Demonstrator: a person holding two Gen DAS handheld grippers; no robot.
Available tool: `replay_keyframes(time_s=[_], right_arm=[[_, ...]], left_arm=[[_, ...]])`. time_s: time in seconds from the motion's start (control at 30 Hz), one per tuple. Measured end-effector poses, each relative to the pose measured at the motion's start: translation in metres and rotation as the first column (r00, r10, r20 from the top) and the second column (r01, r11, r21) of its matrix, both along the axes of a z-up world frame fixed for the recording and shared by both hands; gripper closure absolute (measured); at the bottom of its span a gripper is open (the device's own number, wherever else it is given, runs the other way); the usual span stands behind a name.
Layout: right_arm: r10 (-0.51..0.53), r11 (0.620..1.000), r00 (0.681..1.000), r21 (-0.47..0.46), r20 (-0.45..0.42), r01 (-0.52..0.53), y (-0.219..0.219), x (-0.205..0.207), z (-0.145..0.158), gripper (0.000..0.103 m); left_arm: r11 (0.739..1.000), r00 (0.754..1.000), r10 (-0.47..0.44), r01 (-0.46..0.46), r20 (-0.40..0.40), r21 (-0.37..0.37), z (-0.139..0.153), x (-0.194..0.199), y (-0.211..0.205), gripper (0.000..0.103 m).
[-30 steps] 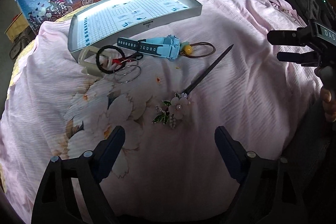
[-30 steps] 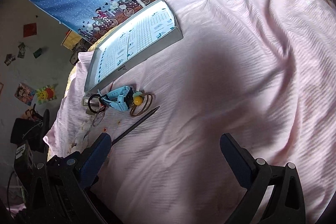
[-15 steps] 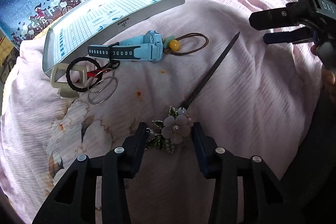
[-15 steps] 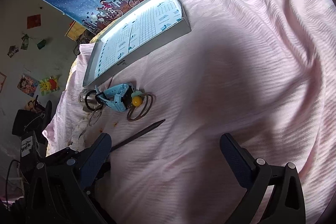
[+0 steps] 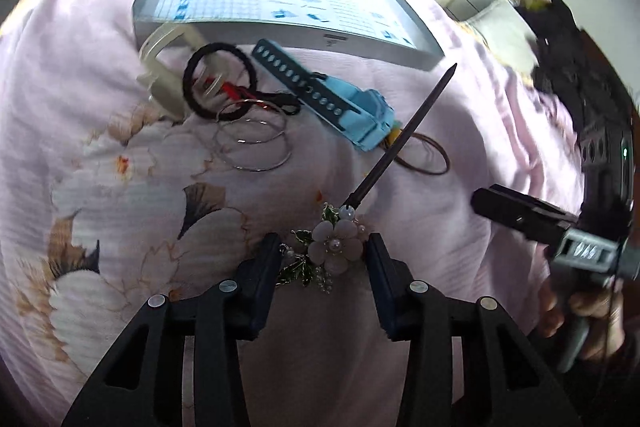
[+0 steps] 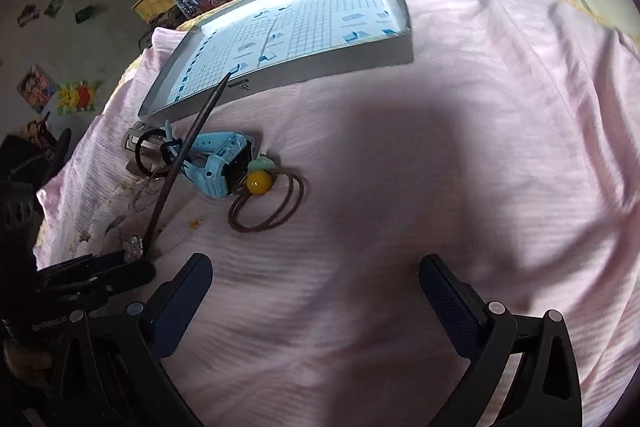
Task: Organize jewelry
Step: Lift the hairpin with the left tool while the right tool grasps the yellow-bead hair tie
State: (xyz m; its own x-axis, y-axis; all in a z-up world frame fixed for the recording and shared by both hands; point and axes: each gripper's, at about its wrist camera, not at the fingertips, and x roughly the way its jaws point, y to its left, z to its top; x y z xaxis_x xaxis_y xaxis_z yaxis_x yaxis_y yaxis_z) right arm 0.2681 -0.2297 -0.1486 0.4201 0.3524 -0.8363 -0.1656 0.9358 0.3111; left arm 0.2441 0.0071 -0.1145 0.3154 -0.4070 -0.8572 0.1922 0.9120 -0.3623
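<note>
Left wrist view: the left gripper point(image 5: 322, 255) has its fingers closed around the flower head of a hairpin point(image 5: 336, 247) at lower centre, its dark stick angled toward the upper right. Beyond lie a blue watch point(image 5: 352, 107), hair ties and a grey tray point(image 5: 280, 39) on the pink bed. The right gripper point(image 6: 316, 285) hangs released, holding nothing. The flower could snap or slip if squeezed unevenly.

Little can be read. The right gripper point(image 5: 520, 213) body, at the right of the left wrist view, carries pale letters like "DAS"; the tray point(image 6: 320, 69) wall's small mark is illegible.
</note>
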Motion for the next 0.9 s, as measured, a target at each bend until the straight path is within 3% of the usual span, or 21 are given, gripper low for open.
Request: replay_keyframes(time_s=[0.1, 0.27, 0.4, 0.47, 0.7, 0.9], right_arm=[[0.071, 0.996, 0.996, -0.054, 0.061, -0.068, 0.017, 0.009, -0.001, 0.000], [0.140, 0.986, 0.985, -0.101, 0.103, -0.129, 0.033, 0.019, -0.008, 0.016], [0.183, 0.977, 0.975, -0.135, 0.127, -0.166, 0.043, 0.024, -0.011, 0.023], [0.206, 0.969, 0.970, -0.164, 0.130, -0.184, 0.049, 0.026, -0.013, 0.034], [0.237, 0.960, 0.963, -0.180, 0.127, -0.213, 0.058, 0.038, -0.022, 0.041], [0.261, 0.952, 0.957, -0.201, 0.129, -0.232, 0.066, 0.043, -0.027, 0.063]], left_arm=[[0.998, 0.999, 0.041, -0.042, -0.016, -0.046, -0.002, 0.009, 0.013, 0.065], [0.992, 0.996, 0.079, -0.082, -0.033, -0.100, -0.006, 0.011, 0.019, 0.066], [0.986, 0.994, 0.100, -0.105, -0.047, -0.132, -0.007, 0.023, 0.024, 0.066], [0.982, 0.993, 0.110, -0.116, -0.053, -0.146, -0.005, 0.022, 0.026, 0.066], [0.975, 0.990, 0.133, -0.140, -0.055, -0.173, -0.003, 0.018, 0.026, 0.066], [0.976, 0.991, 0.131, -0.136, -0.042, -0.170, -0.004, 0.021, 0.018, 0.066]])
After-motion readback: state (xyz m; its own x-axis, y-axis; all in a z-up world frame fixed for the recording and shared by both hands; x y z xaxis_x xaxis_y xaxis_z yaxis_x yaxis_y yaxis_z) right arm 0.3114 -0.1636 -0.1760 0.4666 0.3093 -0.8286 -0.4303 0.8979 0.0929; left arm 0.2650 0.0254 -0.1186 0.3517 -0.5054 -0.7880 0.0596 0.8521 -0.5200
